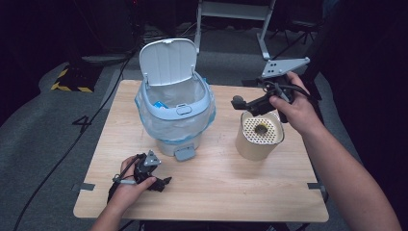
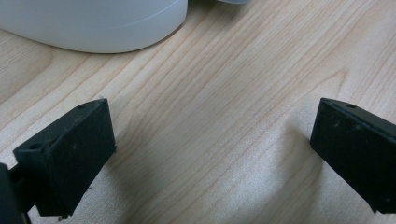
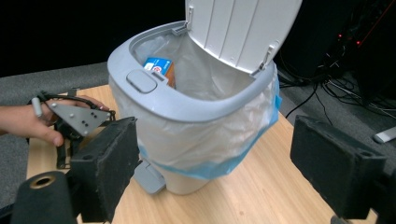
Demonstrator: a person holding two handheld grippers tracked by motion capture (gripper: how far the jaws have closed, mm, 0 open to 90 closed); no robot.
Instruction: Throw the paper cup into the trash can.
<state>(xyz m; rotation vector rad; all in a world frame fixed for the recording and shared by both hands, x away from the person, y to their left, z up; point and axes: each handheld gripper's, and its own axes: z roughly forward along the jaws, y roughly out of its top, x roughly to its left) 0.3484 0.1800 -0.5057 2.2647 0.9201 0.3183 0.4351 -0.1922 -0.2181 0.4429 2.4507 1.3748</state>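
A wooden table stands on grey carpet. Toward its far left sits a grey pedal bin, lid up, lined with a clear bag, a small box inside. To the right stands a cream perforated-top canister. Yellow-black tape marks the far-left floor.

Bin at bench ctr-left, lid up, box inside. Perforated-top canister to its right. Left hand-held gripper in front of bin.

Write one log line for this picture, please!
bin: lid open | left tongs: open, above table | right tongs: open, empty
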